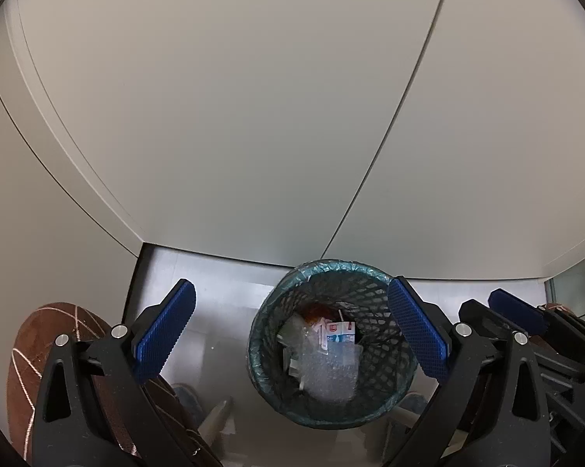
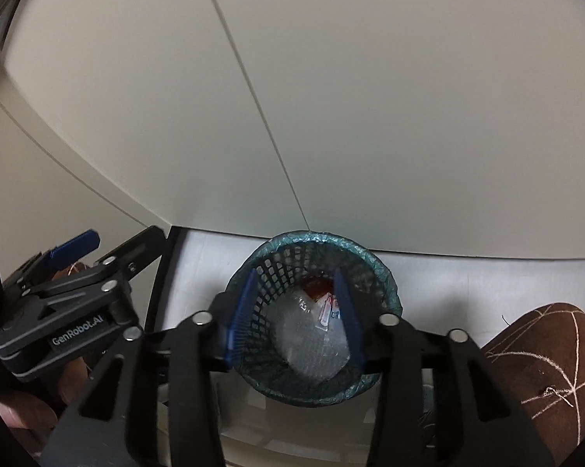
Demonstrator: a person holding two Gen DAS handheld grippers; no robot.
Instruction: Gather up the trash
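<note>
A black mesh waste basket with a teal liner stands on the grey floor by the white wall; it also shows in the right wrist view. Inside lie clear bubble wrap, a white and blue carton and something red-brown. My left gripper is open and empty, above the basket, its right pad over the rim. My right gripper is open and empty over the basket's mouth, above the bubble wrap. The right gripper also shows in the left wrist view, and the left gripper in the right wrist view.
A brown cushion with white stitching lies on the floor left of the basket; another brown stitched cushion lies to the right. White wall panels stand right behind the basket. Pale scraps lie on the floor near the basket.
</note>
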